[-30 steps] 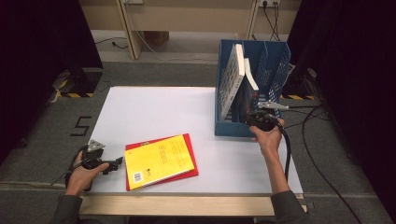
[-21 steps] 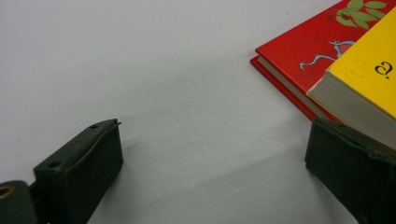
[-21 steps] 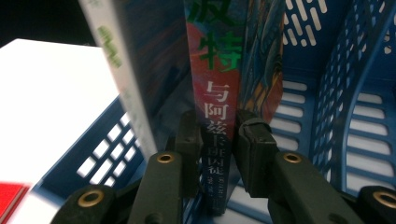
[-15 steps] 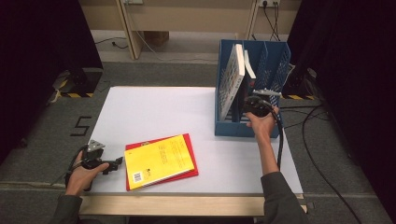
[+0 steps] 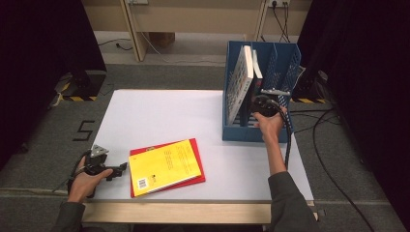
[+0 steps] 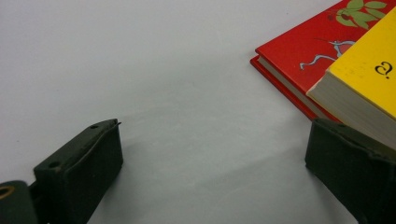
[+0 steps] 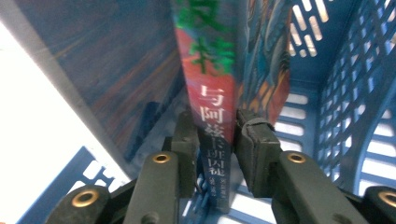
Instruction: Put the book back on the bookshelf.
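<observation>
Paperback [image 7: 215, 70] standing upright in the blue file rack [image 5: 285, 67] at 2 o'clock on the table [image 5: 159, 116], spine toward the near side. Probably moderate in weight, stiff along the bound edge, floppy toward the open pages; glossy cover, so likely slippery under hard pads. Best taken low on the spine, square across both covers, as now.

Right gripper [image 7: 217, 126] straddling that spine; jaws just eased apart, spine between them, pads just beside its two faces with no clear squeeze. Likely to tip sideways once let go, unless leaned on a divider.

Rack divided into upright slots: a larger book [image 5: 240, 82] leaning in the slot at its 9 o'clock side, the paperback next to it, slots toward 3 o'clock bare as far as can be seen.

Left gripper [image 5: 121, 168] resting at 8 o'clock, jaws spread wide on nothing, just beside a yellow book [image 5: 167, 164] lying flat on a red book [image 5: 199, 169] at 6 o'clock.
</observation>
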Action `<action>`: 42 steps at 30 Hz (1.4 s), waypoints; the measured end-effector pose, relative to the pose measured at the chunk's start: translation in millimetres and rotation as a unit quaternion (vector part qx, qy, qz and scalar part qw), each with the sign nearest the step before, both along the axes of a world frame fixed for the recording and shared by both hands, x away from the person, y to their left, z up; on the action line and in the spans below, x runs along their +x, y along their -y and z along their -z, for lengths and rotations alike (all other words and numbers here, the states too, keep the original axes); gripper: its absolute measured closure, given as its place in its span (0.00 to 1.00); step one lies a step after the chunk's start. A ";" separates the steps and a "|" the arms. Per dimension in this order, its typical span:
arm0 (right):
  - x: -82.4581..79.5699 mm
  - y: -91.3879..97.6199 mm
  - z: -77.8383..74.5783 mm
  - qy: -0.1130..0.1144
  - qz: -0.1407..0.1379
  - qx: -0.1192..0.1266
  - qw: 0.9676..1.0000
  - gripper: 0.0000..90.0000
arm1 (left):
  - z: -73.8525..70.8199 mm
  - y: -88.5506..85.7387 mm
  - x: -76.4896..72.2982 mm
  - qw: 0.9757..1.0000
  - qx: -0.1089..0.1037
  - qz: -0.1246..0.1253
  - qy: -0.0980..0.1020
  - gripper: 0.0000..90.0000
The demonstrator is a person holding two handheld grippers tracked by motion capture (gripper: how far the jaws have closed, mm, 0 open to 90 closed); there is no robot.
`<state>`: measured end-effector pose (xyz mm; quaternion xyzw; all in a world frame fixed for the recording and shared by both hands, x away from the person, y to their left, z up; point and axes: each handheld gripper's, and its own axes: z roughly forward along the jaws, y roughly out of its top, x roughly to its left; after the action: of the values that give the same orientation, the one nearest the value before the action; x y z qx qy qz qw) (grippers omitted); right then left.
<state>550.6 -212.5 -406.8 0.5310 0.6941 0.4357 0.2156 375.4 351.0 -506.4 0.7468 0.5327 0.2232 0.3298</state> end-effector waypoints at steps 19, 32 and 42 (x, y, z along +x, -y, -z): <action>-44.2 -30.6 -22.4 0.051 -0.053 -0.001 0.997 0.66 | 0.0 -0.1 0.1 1.000 0.000 0.000 0.000 0.03; -23.1 -77.4 -30.7 0.066 -0.068 -0.082 0.992 0.76 | 0.0 -0.2 0.1 1.000 0.000 0.001 -0.001 0.03; -21.7 -86.8 -32.0 0.070 -0.071 -0.112 0.989 0.76 | 0.0 -0.3 0.2 1.000 0.000 0.001 -0.001 0.03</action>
<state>528.9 -125.7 -374.9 0.4209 0.7574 0.4060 0.2904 375.6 351.3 -506.3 0.7475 0.5323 0.2224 0.3293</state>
